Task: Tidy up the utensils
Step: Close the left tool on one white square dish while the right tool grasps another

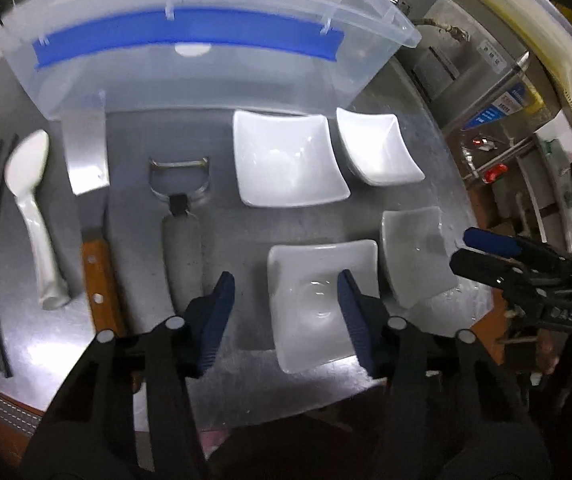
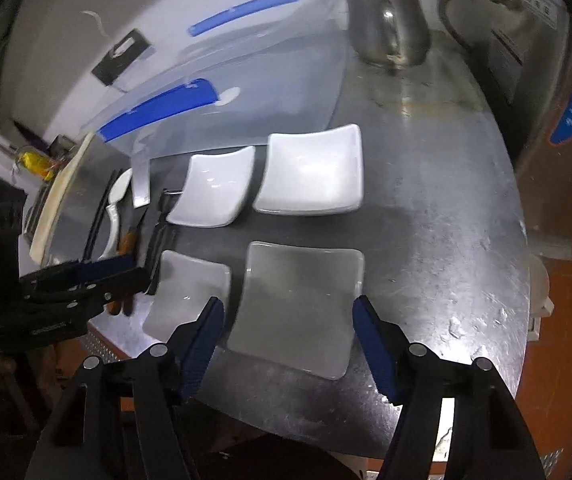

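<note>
Four white square dishes [image 2: 310, 172] sit two by two on steel – both grippers [image 1: 286, 312] [image 2: 286, 344] gape wide, empty

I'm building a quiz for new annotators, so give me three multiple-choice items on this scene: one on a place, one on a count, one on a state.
1. Where does the white spoon lie?
A. Inside the clear bin
B. On the metal table, left of the cleaver
C. In a square dish

2. How many white square dishes are on the table?
A. Two
B. Four
C. Six

3. How do the jaws of the left gripper stand?
A. Open, holding nothing
B. Shut on the peeler
C. Shut on a dish

Key: 1 B, it rests on the metal table beside the cleaver, outside the clear bin. 2 B, two far and two near in both views. 3 A, its fingers are spread, nothing clamped between them.
</note>
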### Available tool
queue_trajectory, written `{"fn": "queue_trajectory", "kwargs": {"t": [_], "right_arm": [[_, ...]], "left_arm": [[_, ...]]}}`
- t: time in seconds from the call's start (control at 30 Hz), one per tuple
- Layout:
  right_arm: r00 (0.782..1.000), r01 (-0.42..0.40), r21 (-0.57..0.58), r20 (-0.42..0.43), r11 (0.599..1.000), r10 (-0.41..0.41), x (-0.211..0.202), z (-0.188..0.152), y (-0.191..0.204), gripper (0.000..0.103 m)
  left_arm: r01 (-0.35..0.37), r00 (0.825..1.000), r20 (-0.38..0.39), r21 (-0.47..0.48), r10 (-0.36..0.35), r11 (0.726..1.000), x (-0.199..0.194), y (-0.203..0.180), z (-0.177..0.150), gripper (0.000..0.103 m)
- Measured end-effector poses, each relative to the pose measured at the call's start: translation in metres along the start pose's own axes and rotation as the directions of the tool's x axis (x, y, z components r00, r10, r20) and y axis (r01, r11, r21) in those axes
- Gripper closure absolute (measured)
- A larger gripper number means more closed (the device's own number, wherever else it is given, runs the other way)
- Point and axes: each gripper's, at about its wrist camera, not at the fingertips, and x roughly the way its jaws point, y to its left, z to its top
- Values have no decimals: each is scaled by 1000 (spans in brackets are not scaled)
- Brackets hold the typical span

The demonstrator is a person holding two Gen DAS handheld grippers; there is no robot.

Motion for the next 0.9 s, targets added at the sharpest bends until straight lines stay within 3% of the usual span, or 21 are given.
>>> {"fn": "queue_trajectory", "kwargs": {"t": [0.1,0.33,0.53,0.63,0.8,0.9], "right_arm": [[997,72,17,-36,997,-72,5,0,-6,35],[994,69,58,-86,996,-64,19,-1,-18,39],[992,34,91,-122,995,-22,36,3,-27,59],[990,42,83,-137,996,-30,43,5,-26,61],[988,31,91,-156,995,-17,54,8,-23,75],[986,25,111,-167,994,-6,59,7,-26,90]], "left_arm": [[11,1000,-30,8,-11,1000,10,2,0,61],[14,996,-88,0,-14,1000,26,11,-3,61],[58,988,-143,-47,-64,997,43,16,-10,61],[73,985,-151,-55,-80,996,50,14,-12,61],[96,985,-141,-67,-104,993,57,8,-8,79],[79,987,-137,-64,-87,995,60,5,-7,91]]}}
